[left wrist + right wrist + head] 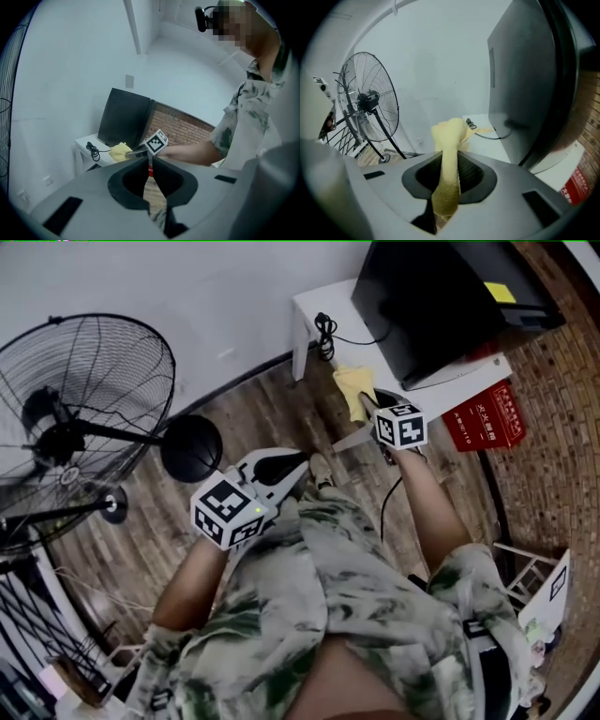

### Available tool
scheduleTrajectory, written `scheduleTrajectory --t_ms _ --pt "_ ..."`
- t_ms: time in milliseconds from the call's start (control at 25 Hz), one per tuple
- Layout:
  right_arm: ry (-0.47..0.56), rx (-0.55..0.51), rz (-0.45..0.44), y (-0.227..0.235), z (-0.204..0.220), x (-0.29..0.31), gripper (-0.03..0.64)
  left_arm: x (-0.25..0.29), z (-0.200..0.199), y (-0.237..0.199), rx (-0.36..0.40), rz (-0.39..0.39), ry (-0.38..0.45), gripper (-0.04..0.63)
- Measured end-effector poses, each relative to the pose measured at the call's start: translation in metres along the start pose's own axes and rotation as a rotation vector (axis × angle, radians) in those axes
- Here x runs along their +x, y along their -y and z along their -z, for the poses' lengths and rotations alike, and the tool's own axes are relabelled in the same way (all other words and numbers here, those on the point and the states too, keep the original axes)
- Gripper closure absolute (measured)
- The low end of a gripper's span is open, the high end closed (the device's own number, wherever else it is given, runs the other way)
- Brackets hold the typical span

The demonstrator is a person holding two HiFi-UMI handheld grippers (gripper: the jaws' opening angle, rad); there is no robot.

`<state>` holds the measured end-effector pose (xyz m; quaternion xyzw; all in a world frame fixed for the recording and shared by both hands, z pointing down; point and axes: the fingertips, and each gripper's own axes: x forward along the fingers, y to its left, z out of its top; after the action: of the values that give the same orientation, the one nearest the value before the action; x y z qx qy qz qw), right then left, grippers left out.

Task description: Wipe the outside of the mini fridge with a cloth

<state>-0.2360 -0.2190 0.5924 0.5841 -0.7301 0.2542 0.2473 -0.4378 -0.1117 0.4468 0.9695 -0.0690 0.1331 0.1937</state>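
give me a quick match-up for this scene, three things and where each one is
Things:
1. cloth
2. mini fridge
3. fan

Places:
a. on the white table
b. standing on the wood floor
c. pinched between the fingers of the right gripper

Pairs: 1-c, 2-a, 3-b

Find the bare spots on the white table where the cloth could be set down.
Bare top shows at the left end of the white table, around the coiled cable and up to the mini fridge. The fridge fills the rest, leaving only a thin front strip.
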Motion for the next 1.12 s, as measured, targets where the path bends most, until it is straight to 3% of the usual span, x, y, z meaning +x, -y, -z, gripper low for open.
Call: scheduleTrajectory --t_ms 520,720,1120 --pt "0.141 0.077 -0.068 -0.072 0.043 -0.134 0.526 0.008 0.029 0.038 -0.006 0.143 -0.043 0.552" --pt "0.175 0.081 -0.087 -0.089 0.058 -0.176 0.526 0.011 0.037 0.050 0.000 0.154 -0.064 0.551" --pt "0.240 0.072 -0.119 -0.069 0.082 -0.265 0.526 0.064 0.049 0.105 0.022 0.150 -0.120 0.552"
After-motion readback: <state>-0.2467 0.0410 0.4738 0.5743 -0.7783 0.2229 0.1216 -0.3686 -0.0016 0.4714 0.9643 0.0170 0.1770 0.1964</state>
